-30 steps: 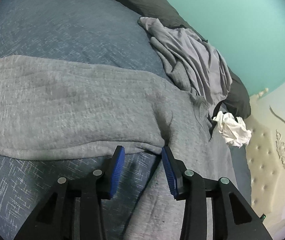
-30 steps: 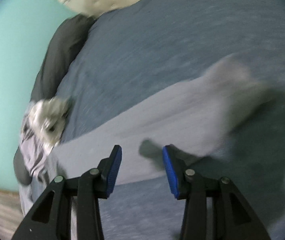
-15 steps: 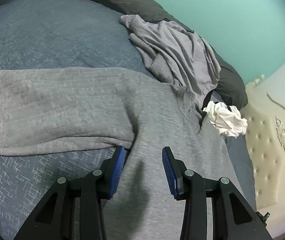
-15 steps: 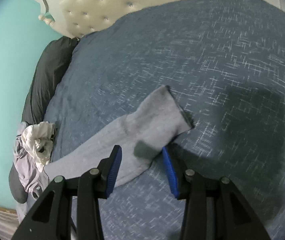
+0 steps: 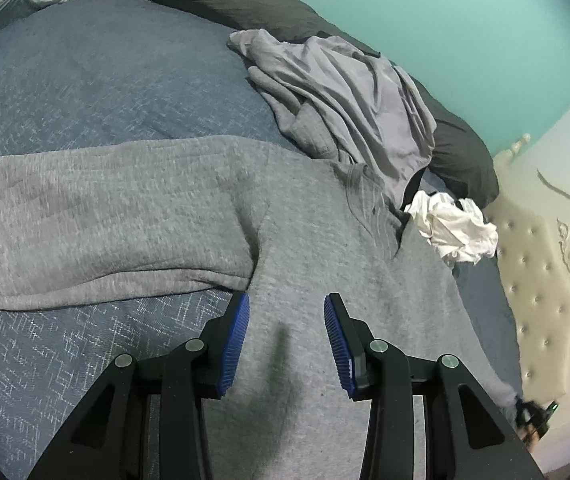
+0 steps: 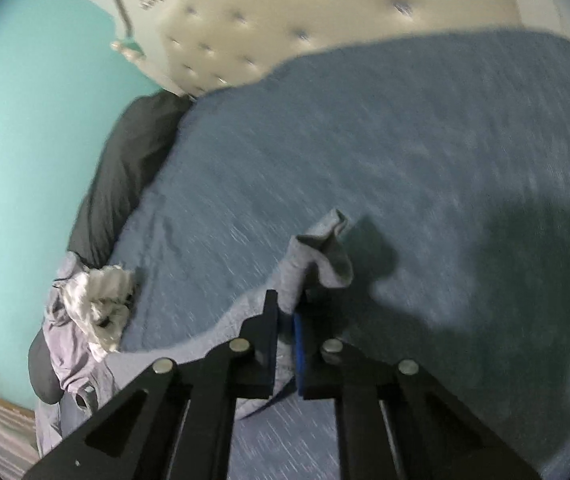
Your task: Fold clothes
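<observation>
Blue ribbed pads line our left fingers [image 5: 287, 336], which stand apart with nothing pinched between them, hovering over the body of the grey sweatshirt [image 5: 325, 264]. Our right fingers [image 6: 287, 316] are closed on the cuff of its sleeve [image 6: 325, 256]; the cloth is pinched between the pads, and the cuff end sticks up past the tips and flops over to the right, lifted off the bed. The right view is blurred, so finer detail of the grip is hard to tell.

The sweatshirt lies spread on the blue bedspread [image 5: 85, 80]. In the left view its other sleeve [image 5: 97, 220] stretches out to the left, and the armpit fold sits just ahead of the left pad. Beyond the sweatshirt's collar lies a crumpled lilac garment [image 5: 349, 104], touching the sweatshirt, and just beside that a balled white cloth [image 5: 457, 228]. A dark pillow [image 5: 245, 4] runs along the far edge of the bed against a turquoise wall [image 5: 465, 28]. A cream tufted headboard [image 5: 541, 280] stands to the right. At the lower right edge of the left view, the far sleeve end meets a small dark shape that we cannot make out.
</observation>
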Available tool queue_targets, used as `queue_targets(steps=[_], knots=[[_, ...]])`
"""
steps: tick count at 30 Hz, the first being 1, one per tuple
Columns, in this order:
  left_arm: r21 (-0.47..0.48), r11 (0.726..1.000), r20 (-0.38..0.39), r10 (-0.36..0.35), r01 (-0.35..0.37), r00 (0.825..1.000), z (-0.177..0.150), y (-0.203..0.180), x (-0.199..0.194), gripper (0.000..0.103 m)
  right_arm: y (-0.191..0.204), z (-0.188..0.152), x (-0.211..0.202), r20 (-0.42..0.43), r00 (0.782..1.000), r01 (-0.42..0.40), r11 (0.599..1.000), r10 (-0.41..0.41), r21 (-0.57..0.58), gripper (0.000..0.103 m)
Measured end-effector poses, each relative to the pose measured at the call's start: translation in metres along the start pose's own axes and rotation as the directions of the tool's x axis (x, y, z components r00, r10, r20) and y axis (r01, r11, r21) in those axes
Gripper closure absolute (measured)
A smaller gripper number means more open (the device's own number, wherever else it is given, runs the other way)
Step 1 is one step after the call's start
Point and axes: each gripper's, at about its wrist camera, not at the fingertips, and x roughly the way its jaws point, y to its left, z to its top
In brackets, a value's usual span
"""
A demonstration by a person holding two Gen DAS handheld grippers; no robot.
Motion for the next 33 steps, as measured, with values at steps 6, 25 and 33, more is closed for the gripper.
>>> queue_targets(steps=[6,25,33], knots=[[0.02,1.0,-0.024,0.021,-0.021,0.999,-0.005,-0.006,0.006,0.06,0.022,0.053,-0.001,0.074,0.996,-0.034,0.997,0.039,-0.07,0.097],[0.014,0.998,-0.03,0.067,-0.067,0.997,0.002,0.024,-0.011,0.06,-0.008,0.064,0.045,0.008,0.987,0.158,0.986,-0.158,-0.06,0.082],[-0.032,0.985,-0.011,0.172,-0.172,0.985,0.02,0.093,-0.043,0.06,0.016,0.031,0.009,0.027,0.994,0.103,0.991,-0.101,-0.088,0.077]])
